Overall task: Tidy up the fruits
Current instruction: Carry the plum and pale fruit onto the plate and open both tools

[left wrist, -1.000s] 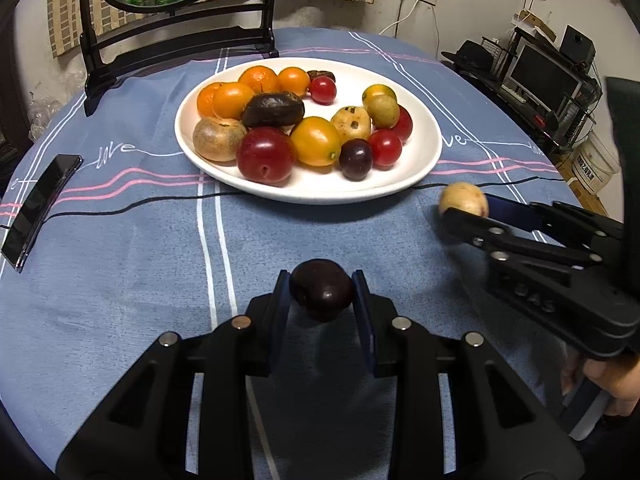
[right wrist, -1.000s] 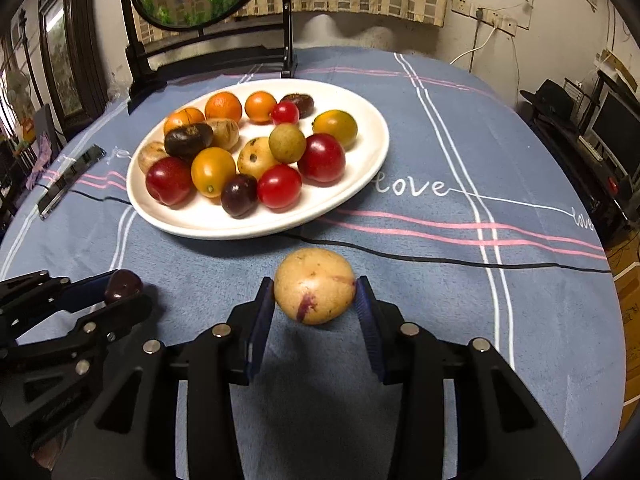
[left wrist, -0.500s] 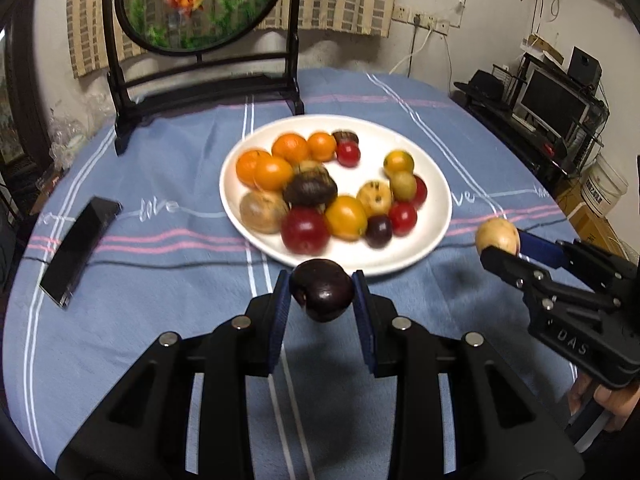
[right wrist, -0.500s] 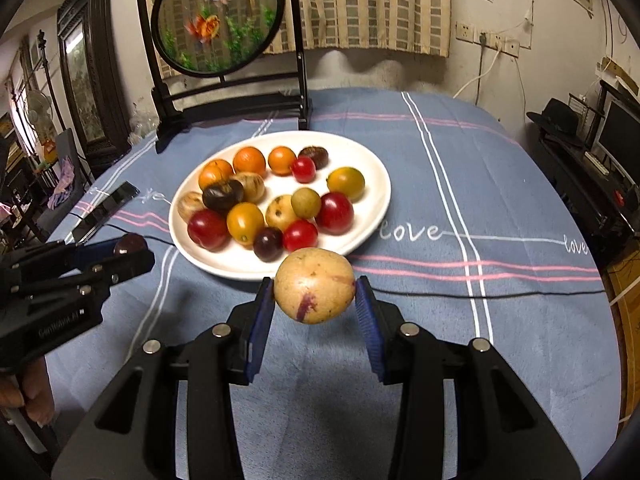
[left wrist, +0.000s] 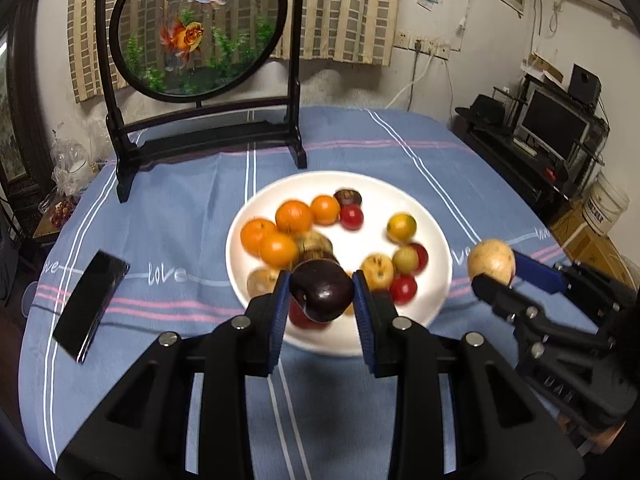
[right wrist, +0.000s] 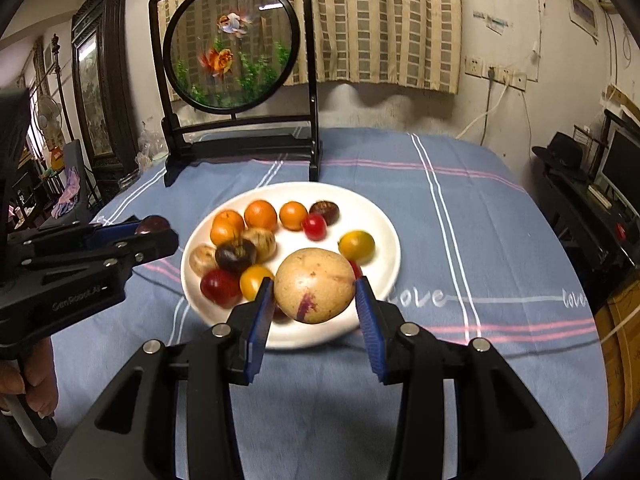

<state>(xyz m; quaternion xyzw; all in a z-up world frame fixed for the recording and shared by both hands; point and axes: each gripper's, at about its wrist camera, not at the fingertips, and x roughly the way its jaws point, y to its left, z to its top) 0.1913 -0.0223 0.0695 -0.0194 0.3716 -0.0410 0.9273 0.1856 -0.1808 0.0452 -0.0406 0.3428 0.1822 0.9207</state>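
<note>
We've got a fruit in each claw right now. Our left claw [left wrist: 321, 294] is clamped on a dark plum [left wrist: 321, 291], and our right claw [right wrist: 315, 294] is clamped on a yellowish passion fruit [right wrist: 315, 290] with a purple streak on its skin. Both are held up in the air, just over the near edge of the white plate [right wrist: 384, 216], which already carries oranges, small red and yellow tomatoes and a few brownish and dark fruits. So we'd say it's the drop-off step for these two.

What could go wrong: the near part of the plate is crowded, so if we let go from up here either fruit could bounce off the pile, knock a tomato loose, or roll over the rim onto the cloth. The open patch looks to be on the plate's right side, near the yellow tomato [right wrist: 356, 245], and there's bare white behind the tomatoes. The two claws are also near each other, so going in together risks them bumping. The plum is glossy and may slip if we ease the grip early.

The counter is covered in a blue cloth [right wrist: 460, 208] with white and pink stripes and "love" lettering. A black phone [left wrist: 91, 304] lies off to the left on it, and a round goldfish screen [right wrist: 234, 46] on a dark stand sits behind the plate. The room is dim and cluttered, with striped curtains and a monitor off to the right.
</note>
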